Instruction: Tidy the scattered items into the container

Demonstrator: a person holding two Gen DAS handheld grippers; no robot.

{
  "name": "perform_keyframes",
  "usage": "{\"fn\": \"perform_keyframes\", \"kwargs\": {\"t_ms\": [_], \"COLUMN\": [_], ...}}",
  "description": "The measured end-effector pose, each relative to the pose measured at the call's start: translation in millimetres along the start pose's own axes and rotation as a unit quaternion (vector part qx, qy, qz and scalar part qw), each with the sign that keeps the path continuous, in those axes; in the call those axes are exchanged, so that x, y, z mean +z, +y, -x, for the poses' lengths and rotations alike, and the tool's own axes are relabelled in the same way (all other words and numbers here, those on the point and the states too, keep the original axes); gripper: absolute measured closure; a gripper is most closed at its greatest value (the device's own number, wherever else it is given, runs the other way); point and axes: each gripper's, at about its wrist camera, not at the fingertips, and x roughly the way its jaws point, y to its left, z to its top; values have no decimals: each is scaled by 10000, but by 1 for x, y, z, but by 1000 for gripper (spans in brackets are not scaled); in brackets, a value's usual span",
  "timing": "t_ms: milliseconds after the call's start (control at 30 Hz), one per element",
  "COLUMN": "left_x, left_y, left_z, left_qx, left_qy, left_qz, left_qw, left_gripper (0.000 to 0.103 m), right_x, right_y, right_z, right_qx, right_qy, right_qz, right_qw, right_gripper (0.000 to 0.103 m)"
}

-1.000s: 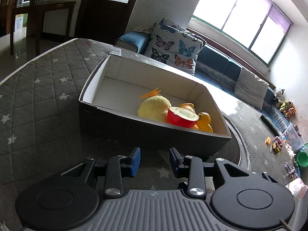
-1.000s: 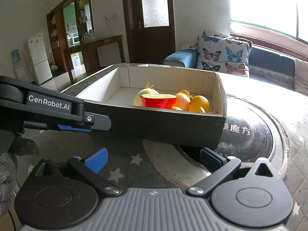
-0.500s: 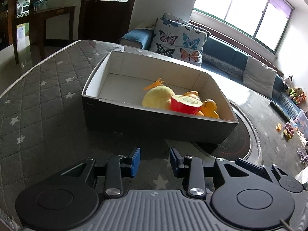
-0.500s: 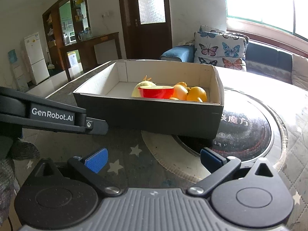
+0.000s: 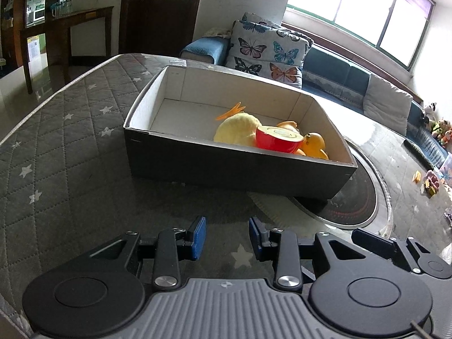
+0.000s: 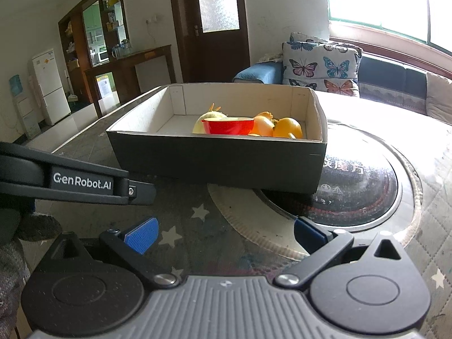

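the bench (image 5: 70,152) carries a grey quilted cover with white stars and, to the right, a round dark glass insert (image 6: 364,195). one open box (image 5: 231,166), dark outside and pale inside, stands on the bench ahead of both tools; its near right corner overlaps the edge of the insert.

the box holds the scattered items, grouped in its right half: one pale yellow round item (image 5: 237,132) with an orange sprig at its far side, one red halved item (image 5: 278,139) with its cut face up, one onion-coloured item (image 6: 264,125) and one orange fruit (image 6: 288,127). these four touch one another. the left half of the box floor is bare.

the left tool (image 5: 227,238) sits low over the bench, near the front wall of the box, with a narrow gap between its blue pads and nothing in it. the right tool (image 6: 223,233) is spread wide, also holding nothing, just beside the insert. in the right wrist view the side of the left tool crosses the left edge, between the right tool and the box.

behind the bench: one sofa (image 5: 339,65) with two butterfly cushions (image 6: 319,65), one dark door (image 6: 214,22), one white fridge (image 6: 50,84). small toys (image 5: 429,180) lie on the floor at right.
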Motion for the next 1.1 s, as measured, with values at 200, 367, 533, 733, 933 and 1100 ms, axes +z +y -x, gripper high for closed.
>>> {"fn": "perform_keyframes", "kwargs": {"t_ms": [200, 367, 533, 733, 933, 1100], "left_x": [-3, -3, -4, -6, -8, -9], "left_y": [-2, -3, -4, -5, -6, -7], "left_z": [0, 1, 0, 1, 0, 0], "left_qx": [88, 149, 162, 199, 346, 372], "left_qy": [7, 16, 69, 51, 31, 19], "left_qz": [-69, -117, -138, -200, -289, -344], "left_qw": [9999, 9998, 9998, 9996, 9990, 9987], "left_gripper": [66, 66, 67, 67, 67, 67], "right_x": [0, -2, -2, -3, -4, -6], "right_y": [1, 0, 1, 2, 4, 2], "right_z": [-1, 0, 0, 0, 0, -2], "right_qx": [-25, -6, -2, 0, 15, 17], "right_qy": [32, 47, 44, 68, 92, 124], "right_qz": [-57, -101, -100, -124, -132, -159], "right_qw": [10000, 9999, 9999, 9999, 9999, 9998], "right_gripper": [0, 0, 0, 0, 0, 0]}}
